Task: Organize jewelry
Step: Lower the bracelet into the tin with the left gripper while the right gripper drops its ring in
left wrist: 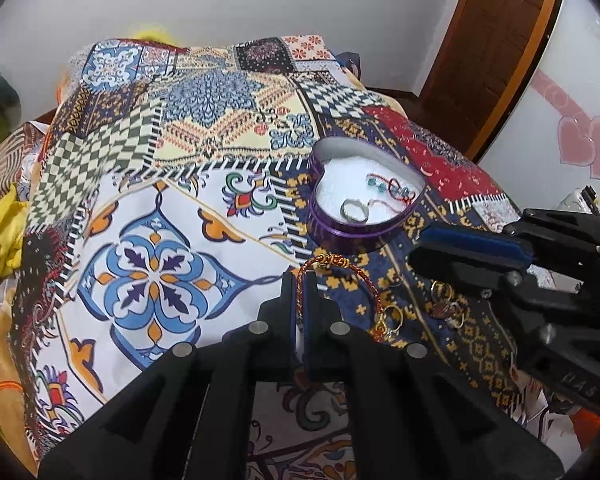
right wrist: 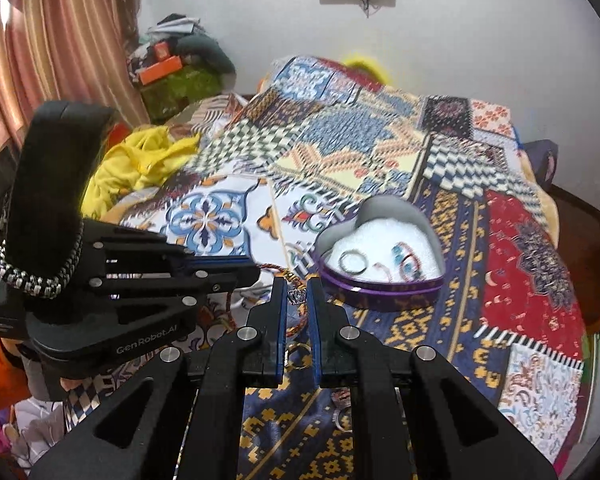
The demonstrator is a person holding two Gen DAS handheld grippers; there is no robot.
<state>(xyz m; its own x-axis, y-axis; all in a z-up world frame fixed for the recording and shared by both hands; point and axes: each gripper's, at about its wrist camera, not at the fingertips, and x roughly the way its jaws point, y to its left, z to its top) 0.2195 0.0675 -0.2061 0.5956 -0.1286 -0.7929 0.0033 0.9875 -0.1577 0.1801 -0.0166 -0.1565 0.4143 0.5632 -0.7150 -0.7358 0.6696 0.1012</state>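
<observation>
Jewelry overall: some pieces already in the heart-shaped tin [left wrist: 332,232], others loose on the patchwork bedspread [left wrist: 160,208]; sorting looks partly done.
Heart tin: purple wall, white padded inside, lid off, sits on the spread ahead of both grippers; open top so pieces can be dropped straight in.
Tin contents: silver ring [left wrist: 354,211] near the front wall, beaded red-cord piece [left wrist: 392,192] beside it on the pad.
Left gripper [left wrist: 300,280]: jaws fully together, pinching the red-and-gold braided bracelet [left wrist: 342,268] by one side of its loop.
Bracelet position: rest of the loop arcs out to the right of the fingers, gold clasp end [left wrist: 384,326] trailing low; cannot tell whether it touches the cloth. Tin just beyond it.
Right gripper [right wrist: 298,294]: jaws nearly closed, clamped on a small silver ring [right wrist: 298,296] right at the fingertips.
Why tip grip: ring is tiny, so only the pad ends can catch it.
Ring vs tin: held clear of the spread, tin near, ahead and to the right in the right wrist view.
Loose leftovers: small rings [left wrist: 446,300] on the blue-and-gold patch under the right gripper.
Likely next: carry both pieces over the tin rim and let go; judgement only.
</observation>
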